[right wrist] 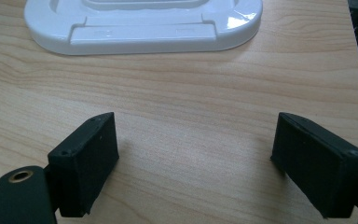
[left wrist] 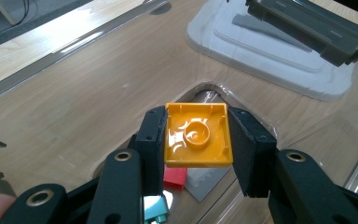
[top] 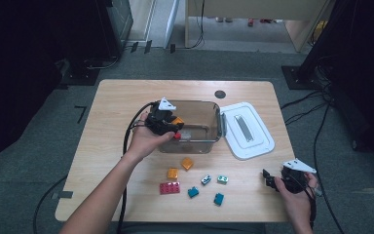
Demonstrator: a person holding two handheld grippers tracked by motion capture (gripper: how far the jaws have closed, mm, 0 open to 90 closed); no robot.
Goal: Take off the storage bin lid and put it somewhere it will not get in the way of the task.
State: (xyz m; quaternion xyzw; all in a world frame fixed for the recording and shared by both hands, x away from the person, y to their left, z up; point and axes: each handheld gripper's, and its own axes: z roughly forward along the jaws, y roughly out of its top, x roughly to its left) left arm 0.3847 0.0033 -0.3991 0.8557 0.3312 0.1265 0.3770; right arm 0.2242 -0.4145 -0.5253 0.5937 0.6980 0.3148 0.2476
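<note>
My left gripper (left wrist: 196,140) is shut on an orange brick (left wrist: 197,135), hollow underside facing the camera, held over the clear plastic box (top: 213,139). In the high view the left gripper (top: 173,124) hangs at the box's left rim with the orange brick (top: 177,120) in its jaws. A red brick (left wrist: 175,177) and a teal brick (left wrist: 154,207) lie below it in the box. My right gripper (top: 268,179) rests open at the table's front right; its jaws (right wrist: 193,168) stand wide apart over bare wood.
The box's white lid (top: 247,129) lies right of the box, also seen as the white lid (right wrist: 142,25) ahead of the right gripper. Loose bricks lie in front of the box: two orange (top: 173,173), a red plate (top: 169,187), several teal and grey ones (top: 206,179).
</note>
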